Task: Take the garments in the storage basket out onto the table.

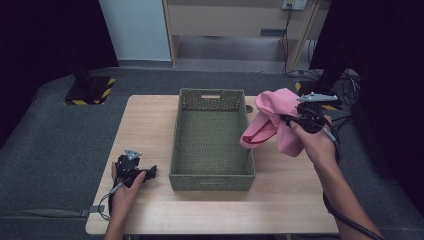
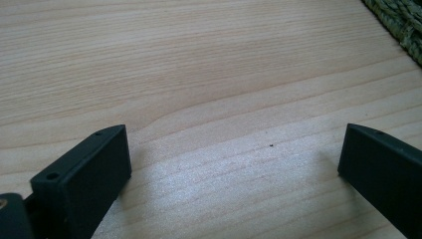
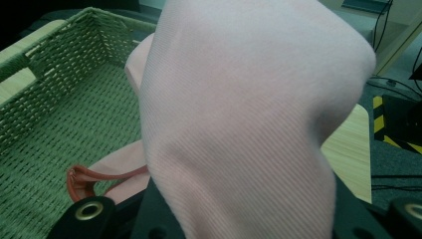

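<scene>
A pink cloth (image 1: 274,120) hangs in the air over the right rim of the green woven basket (image 1: 212,174), held up by my right gripper (image 1: 292,120), which is shut on it. In the right gripper view the pink cloth (image 3: 249,114) drapes over the jaws and hides them, with the green woven basket (image 3: 45,84) behind and below it. My left gripper (image 1: 150,172) rests on the wooden table (image 1: 145,125) left of the basket, open with nothing in it. The left gripper view shows the left gripper (image 2: 234,159) with jaws wide apart over bare wood.
The basket is empty inside and sits mid-table. A corner of the basket (image 2: 398,25) lies just ahead and right of the left gripper. Yellow-black striped stand bases (image 1: 90,90) sit on the grey floor beyond the table.
</scene>
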